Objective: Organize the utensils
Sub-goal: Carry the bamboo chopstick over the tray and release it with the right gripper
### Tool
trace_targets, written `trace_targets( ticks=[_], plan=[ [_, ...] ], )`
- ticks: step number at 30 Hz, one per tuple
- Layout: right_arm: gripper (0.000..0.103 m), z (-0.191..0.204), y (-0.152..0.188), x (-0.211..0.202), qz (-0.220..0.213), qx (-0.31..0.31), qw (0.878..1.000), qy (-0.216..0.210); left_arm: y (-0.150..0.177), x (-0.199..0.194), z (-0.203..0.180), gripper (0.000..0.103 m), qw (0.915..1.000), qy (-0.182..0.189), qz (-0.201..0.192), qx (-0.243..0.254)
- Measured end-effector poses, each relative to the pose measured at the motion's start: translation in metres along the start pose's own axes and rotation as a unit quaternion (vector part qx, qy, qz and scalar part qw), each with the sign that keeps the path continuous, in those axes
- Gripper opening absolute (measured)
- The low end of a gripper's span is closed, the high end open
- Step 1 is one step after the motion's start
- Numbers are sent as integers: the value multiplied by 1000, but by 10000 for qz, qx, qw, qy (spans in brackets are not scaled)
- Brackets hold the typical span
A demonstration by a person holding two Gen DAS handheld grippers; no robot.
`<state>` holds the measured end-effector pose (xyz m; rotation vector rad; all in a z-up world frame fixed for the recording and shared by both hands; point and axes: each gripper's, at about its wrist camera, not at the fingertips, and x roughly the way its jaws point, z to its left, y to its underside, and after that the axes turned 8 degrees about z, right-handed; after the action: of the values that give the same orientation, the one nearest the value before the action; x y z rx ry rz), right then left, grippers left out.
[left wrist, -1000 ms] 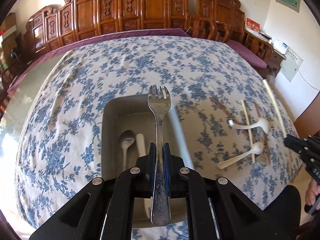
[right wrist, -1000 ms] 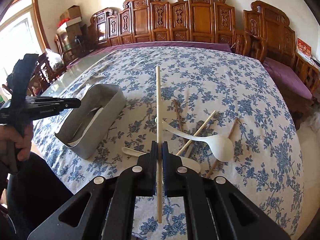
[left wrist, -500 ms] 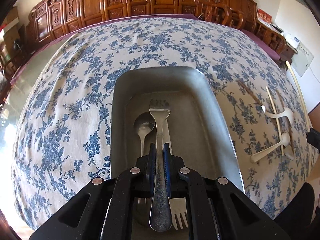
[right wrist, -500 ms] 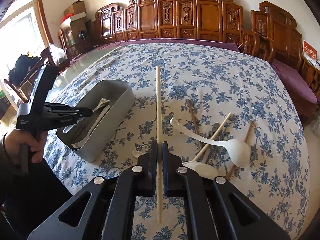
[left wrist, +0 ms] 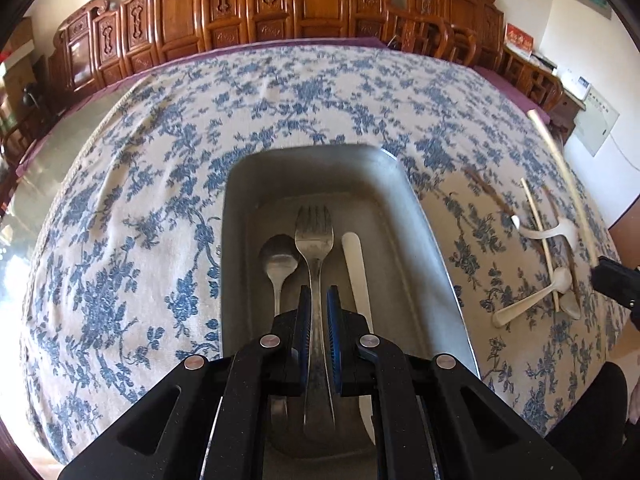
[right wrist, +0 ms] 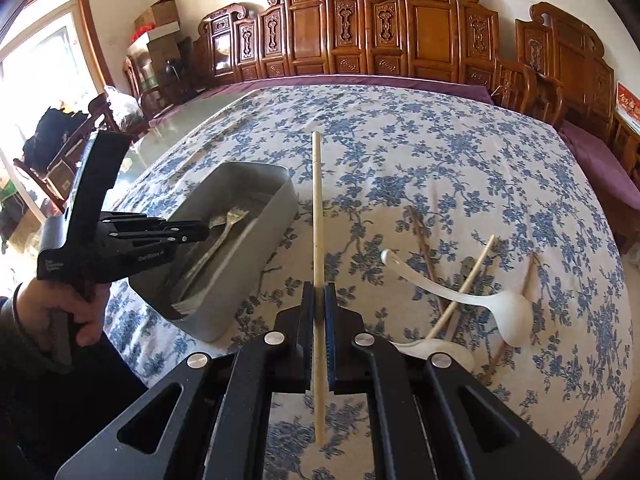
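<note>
A grey metal tray (left wrist: 424,216) lies on the flowered tablecloth; it also shows in the right wrist view (right wrist: 276,196). My left gripper (left wrist: 317,300) is inside the tray with its jaws slightly parted around a metal fork (left wrist: 314,236), which lies on the tray floor. Beside the fork lie a metal spoon (left wrist: 278,260) and a white handle (left wrist: 356,264). My right gripper (right wrist: 319,304) is shut on a pale chopstick (right wrist: 317,200) and holds it above the cloth. The left gripper (right wrist: 192,230) shows over the tray in the right wrist view.
White spoons (right wrist: 508,312) and several chopsticks (right wrist: 464,284) lie crossed on the cloth right of the tray, also in the left wrist view (left wrist: 536,304). Carved wooden chairs (right wrist: 420,36) line the far side of the table.
My left gripper lowered the fork into the tray and its jaws have parted a little, so the fork rests on the tray floor. The right gripper keeps holding the chopstick.
</note>
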<state>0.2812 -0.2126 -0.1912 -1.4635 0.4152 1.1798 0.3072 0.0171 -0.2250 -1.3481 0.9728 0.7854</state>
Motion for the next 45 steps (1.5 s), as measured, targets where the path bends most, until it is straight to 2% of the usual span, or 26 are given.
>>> trace_targets(
  ticks=[14, 22, 28, 34, 45],
  plan=[
    [6, 49, -31, 30, 163, 290, 9983, -489, 7, -48, 37, 7, 9982, 96, -574, -156],
    [6, 72, -55, 58, 319, 450, 9958, -732, 8, -63, 54, 7, 9963, 1, -829, -221],
    [6, 81, -64, 82, 470, 554, 9939, -834, 6, -64, 61, 7, 9960, 32, -853, -255],
    [6, 89, -60, 103, 657, 433, 9942, -735, 6, -65, 65, 7, 9957, 78, -865, -316],
    [7, 93, -57, 115, 765, 374, 9935, -755, 5, -67, 65, 7, 9953, 146, -897, -328]
  ],
)
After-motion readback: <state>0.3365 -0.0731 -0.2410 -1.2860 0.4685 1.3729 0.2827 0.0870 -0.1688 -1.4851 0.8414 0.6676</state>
